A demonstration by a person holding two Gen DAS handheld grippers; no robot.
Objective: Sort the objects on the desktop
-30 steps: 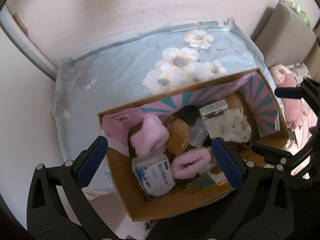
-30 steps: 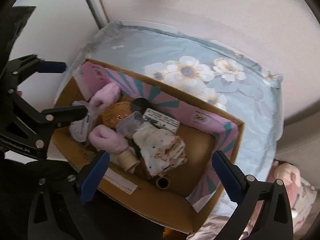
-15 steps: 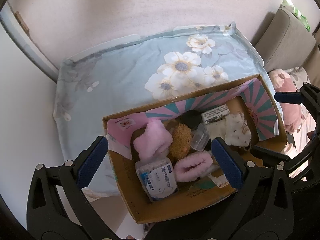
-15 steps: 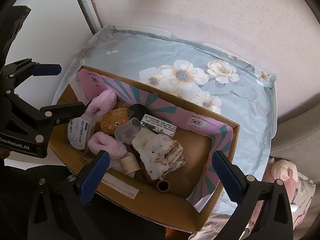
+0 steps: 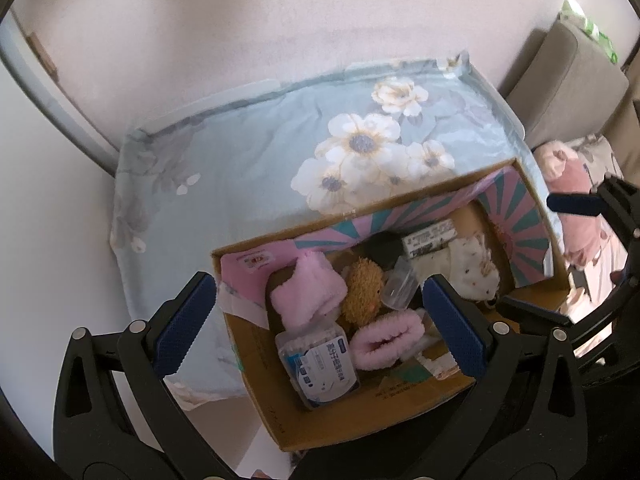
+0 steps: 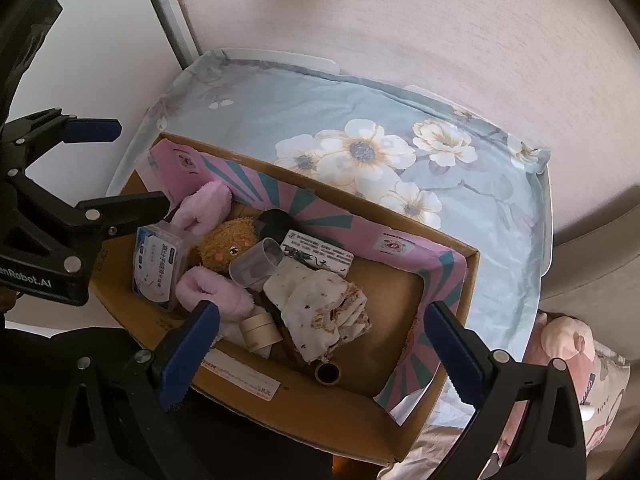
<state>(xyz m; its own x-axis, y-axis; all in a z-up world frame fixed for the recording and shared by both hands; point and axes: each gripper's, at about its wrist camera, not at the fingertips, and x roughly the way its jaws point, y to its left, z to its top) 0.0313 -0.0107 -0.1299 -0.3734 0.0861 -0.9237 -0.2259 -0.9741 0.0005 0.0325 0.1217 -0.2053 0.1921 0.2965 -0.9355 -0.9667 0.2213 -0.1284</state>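
Note:
An open cardboard box [image 5: 280, 428] [image 6: 404, 432] with a pink and teal lining stands at the near edge of a table. It holds two pink fluffy slippers [image 5: 308, 292] [image 6: 212, 292], a brown plush toy [image 5: 362, 288] [image 6: 230, 246], a clear box of cotton swabs [image 5: 318, 364] [image 6: 158, 266], a clear cup [image 6: 256, 266], a folded spotted cloth [image 6: 324, 308], a printed packet [image 6: 318, 256] and tape rolls [image 6: 260, 330]. My left gripper [image 5: 320, 328] is open above the box's left part. My right gripper [image 6: 320, 348] is open above its right part. Both are empty.
The table wears a light blue cloth with white flowers [image 5: 360, 148] [image 6: 360, 152], bare behind the box. A wall stands behind it. A grey sofa [image 5: 568, 80] and a pink plush [image 5: 568, 184] [image 6: 564, 340] are at the right.
Both grippers have drawn back and up from the box, so it looks smaller and more of the table shows. Both stay open. Nothing in the box has moved.

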